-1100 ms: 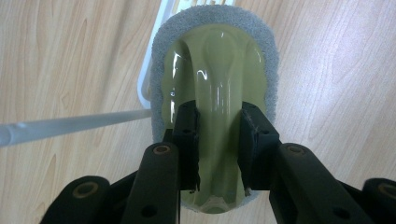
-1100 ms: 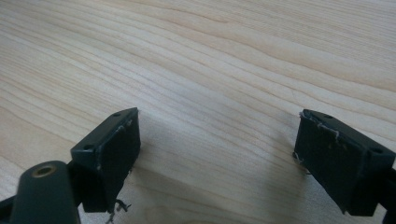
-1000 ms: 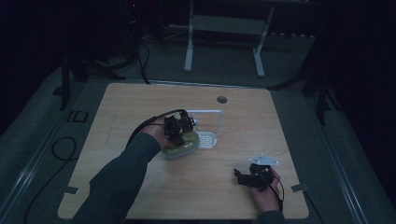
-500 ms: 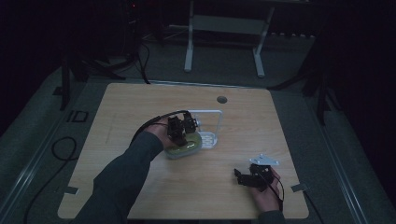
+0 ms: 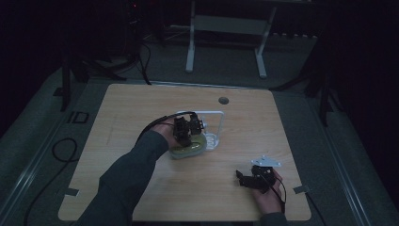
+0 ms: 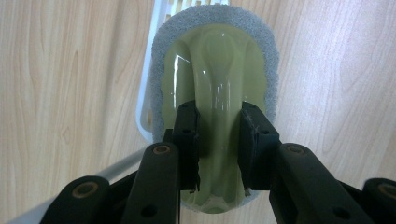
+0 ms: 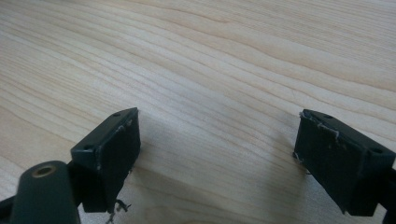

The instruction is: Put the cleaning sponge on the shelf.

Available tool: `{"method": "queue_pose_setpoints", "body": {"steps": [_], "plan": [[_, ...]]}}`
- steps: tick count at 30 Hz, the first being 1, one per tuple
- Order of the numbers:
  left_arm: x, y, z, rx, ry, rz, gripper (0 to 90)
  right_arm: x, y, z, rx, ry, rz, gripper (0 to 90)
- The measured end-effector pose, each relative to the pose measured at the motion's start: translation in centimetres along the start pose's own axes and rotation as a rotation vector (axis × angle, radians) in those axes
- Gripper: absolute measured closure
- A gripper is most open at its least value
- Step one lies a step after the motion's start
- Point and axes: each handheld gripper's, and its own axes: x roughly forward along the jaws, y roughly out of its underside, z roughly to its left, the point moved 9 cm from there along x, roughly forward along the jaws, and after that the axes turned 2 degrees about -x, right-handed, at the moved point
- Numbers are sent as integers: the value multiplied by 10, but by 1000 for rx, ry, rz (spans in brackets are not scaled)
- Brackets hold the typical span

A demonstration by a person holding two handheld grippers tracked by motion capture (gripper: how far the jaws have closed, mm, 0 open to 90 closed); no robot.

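Pale green plastic scrubber with a grey sponge rim (image 6: 219,74): we find it clamped at its raised handle between the pads of the left gripper (image 6: 218,140), its far end over a white plastic rack (image 5: 211,127) at mid-worktop (image 5: 141,99). We note the right gripper (image 7: 217,154) spread wide, holding nothing, low over bare wood.

Nudged the left gripper (image 5: 189,136) a touch rightward in the high view, toward the white rack (image 5: 217,123) (a small shift, hardly more). Carried the green scrubber (image 6: 219,70) along with it, clamped by its handle, over the rack's near edge.
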Motion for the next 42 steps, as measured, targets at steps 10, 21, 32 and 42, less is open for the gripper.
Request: {"method": "queue_pose_setpoints", "body": {"steps": [10, 21, 32, 42], "plan": [[4, -4, 2, 27, 3, -5, 713, 0, 0, 0, 0, 0, 0, 140], [9, -7, 3, 75, 15, -14, 714, 0, 0, 0, 0, -1, 1, 140], [11, -10, 4, 130, 8, -36, 713, 0, 0, 0, 0, -1, 0, 140], [12, -17, 4, 159, -12, -59, 713, 0, 0, 0, 0, -1, 0, 140]]}}
